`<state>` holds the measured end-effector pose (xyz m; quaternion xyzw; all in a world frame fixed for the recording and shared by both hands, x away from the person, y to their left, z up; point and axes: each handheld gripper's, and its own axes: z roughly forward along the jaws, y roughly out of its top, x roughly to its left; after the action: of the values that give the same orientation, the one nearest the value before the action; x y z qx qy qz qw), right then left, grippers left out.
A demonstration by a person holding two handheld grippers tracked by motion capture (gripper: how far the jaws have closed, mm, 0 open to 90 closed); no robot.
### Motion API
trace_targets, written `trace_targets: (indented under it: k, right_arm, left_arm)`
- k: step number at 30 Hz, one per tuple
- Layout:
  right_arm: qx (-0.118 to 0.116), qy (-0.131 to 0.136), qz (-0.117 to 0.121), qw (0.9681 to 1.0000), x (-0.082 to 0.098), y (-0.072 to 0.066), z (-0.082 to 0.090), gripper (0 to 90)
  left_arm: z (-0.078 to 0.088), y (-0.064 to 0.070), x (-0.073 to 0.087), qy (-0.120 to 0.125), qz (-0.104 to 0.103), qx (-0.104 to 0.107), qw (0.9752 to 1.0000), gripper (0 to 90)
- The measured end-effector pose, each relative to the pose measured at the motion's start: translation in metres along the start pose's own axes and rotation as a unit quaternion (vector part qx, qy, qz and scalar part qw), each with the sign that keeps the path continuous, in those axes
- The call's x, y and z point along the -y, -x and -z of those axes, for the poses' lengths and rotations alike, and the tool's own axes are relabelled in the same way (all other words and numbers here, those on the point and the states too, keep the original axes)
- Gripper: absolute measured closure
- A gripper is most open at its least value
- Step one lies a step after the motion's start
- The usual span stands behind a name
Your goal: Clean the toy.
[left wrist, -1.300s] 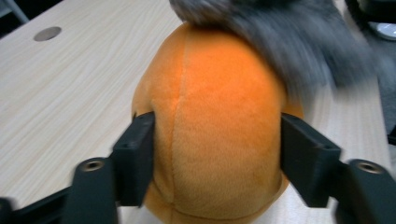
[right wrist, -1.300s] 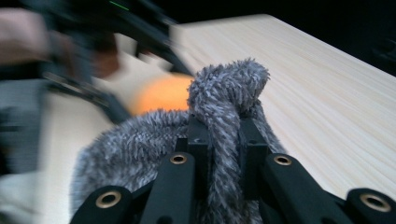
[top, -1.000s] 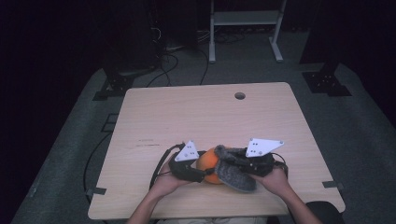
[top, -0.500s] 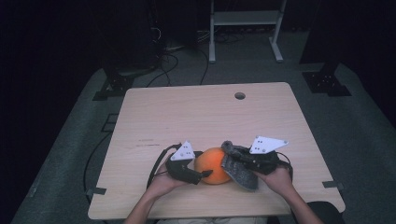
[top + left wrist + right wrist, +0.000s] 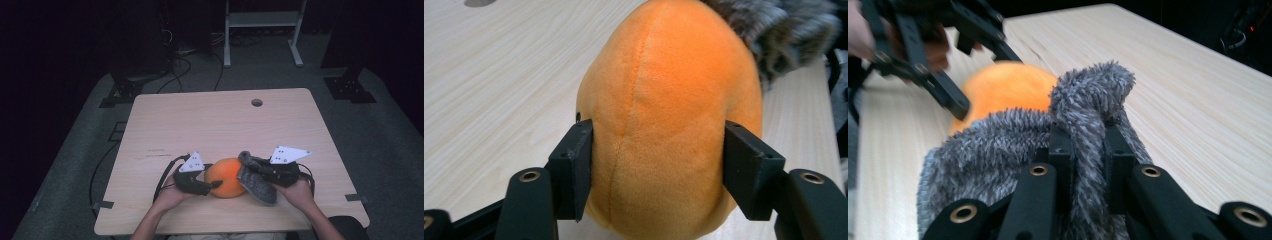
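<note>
One orange plush ball, one grey fuzzy cover, two tongs.

Bare pale wooden surface open beyond, round orange plush ball and shaggy grey fabric crowding the near edge

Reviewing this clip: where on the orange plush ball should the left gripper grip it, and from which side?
Across its rounded middle, coming in level from the side away from the grey fuzzy cover. The orange plush ball is egg-shaped with a centre seam; the left gripper has its fingers pressed on opposite flanks there. The right gripper pinches a fold of the cover on the far side.
</note>
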<state>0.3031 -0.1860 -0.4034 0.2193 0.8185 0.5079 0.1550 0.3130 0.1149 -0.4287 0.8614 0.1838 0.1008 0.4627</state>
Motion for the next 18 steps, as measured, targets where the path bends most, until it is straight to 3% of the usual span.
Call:
trace_targets:
  k: [3, 6, 8, 11, 14, 16, 18]
  right_arm:
    - [-0.023, 0.012, 0.01, 0.9996, -0.005, -0.008, -0.003, 78.3]
    - [-0.016, -0.001, 0.0, 0.9999, 0.0, -0.001, -0.006, 78.1]
    - [0.009, -0.021, -0.007, 0.9997, 0.005, 0.01, -0.005, 78.1]
    - [0.008, -0.019, -0.03, 0.9993, 0.009, 0.018, -0.002, 78.0]
    - [-0.006, 0.004, -0.031, 0.9995, 0.003, 0.012, -0.002, 78.0]
    - [-0.004, -0.001, -0.021, 0.9998, 0.002, 0.009, -0.007, 78.0]
    - [-0.009, -0.002, -0.045, 0.999, 0.009, 0.016, -0.008, 78.0]
  left_arm:
    - [0.001, -0.001, 0.0, 0.002, -0.001, -0.01, 0.9999, 37.8]
    - [0.003, -0.001, 0.001, 0.02, 0.003, -0.026, 0.9994, 38.3]
    - [0.003, 0.0, -0.001, 0.02, -0.012, -0.04, 0.9989, 38.3]
    - [0.003, 0.001, 0.001, 0.021, -0.02, -0.034, 0.999, 38.7]
    - [0.001, 0.005, 0.002, 0.022, -0.031, -0.032, 0.9988, 38.8]
    - [0.002, 0.005, 0.003, 0.024, -0.032, -0.03, 0.9988, 38.7]
    - [0.002, 0.004, 0.004, 0.025, -0.03, -0.028, 0.9989, 38.6]
